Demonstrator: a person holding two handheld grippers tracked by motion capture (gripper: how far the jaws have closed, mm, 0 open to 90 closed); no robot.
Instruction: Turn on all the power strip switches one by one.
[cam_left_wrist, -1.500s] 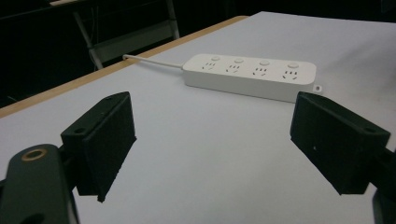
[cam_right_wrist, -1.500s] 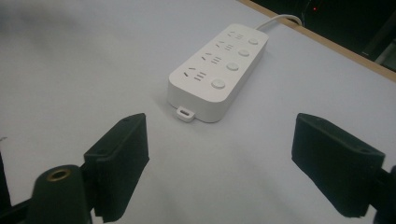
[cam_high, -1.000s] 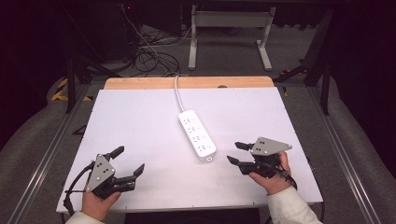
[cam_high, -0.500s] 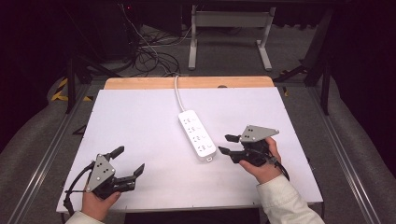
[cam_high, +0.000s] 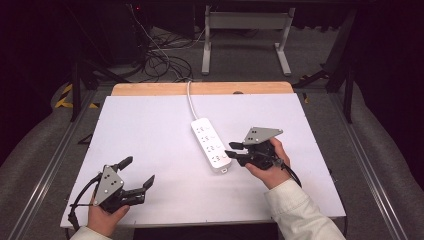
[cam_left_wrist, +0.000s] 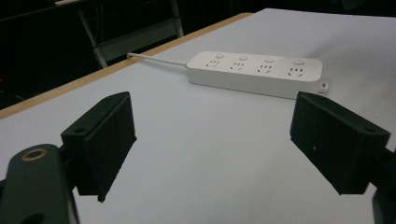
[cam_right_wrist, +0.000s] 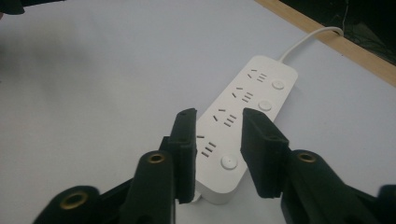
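We have the white four-socket plastic power strip (cam_high: 211, 145) lying flat mid-worktop (cam_high: 150, 130), its white cord (cam_high: 189, 102) running off the far edge. Our right claw (cam_high: 233, 150) hovers over the strip's near end, jaws just narrowed to a small gap with nothing pinched, likely lining up on a switch button (cam_right_wrist: 229, 162). Left claw (cam_high: 137, 172) rests spread wide at the near left corner, parked well clear.
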